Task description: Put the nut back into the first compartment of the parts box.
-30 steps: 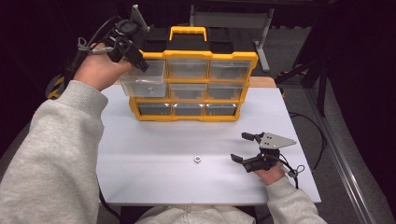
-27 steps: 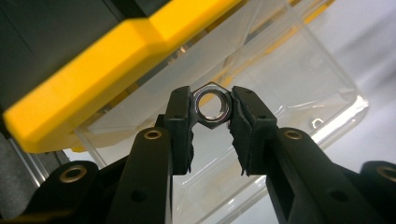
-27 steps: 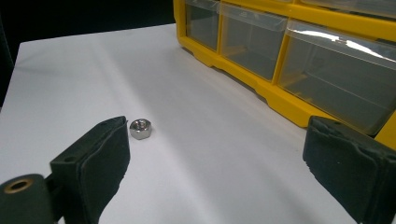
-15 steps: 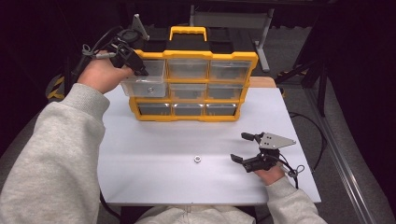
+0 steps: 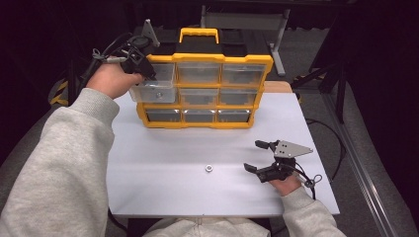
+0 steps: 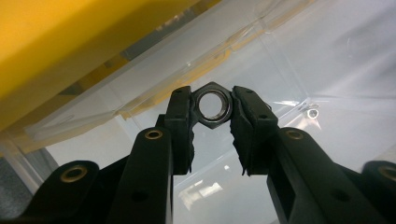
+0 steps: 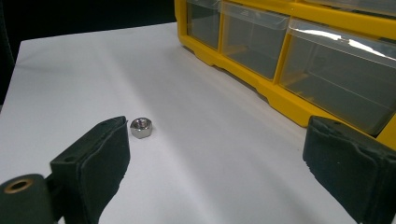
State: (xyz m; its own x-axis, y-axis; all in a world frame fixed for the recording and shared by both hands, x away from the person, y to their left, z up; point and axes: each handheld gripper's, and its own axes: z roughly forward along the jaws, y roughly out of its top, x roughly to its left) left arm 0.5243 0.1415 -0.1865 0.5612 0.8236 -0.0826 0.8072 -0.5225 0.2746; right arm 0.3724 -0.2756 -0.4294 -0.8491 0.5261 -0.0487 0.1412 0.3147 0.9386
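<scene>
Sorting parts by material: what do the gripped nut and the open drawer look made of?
The nut between the left gripper fingers looks like bright metal, probably steel: silvery, mirror-like bore. The open drawer looks like clear glossy plastic: see-through walls with glare.

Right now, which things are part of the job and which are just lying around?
In the job:
left tool, shut on a hex nut
pulled-out clear drawer
yellow organizer
loose nut on table
right tool, open

Lying about:
trailing cables
metal stand behind
</scene>
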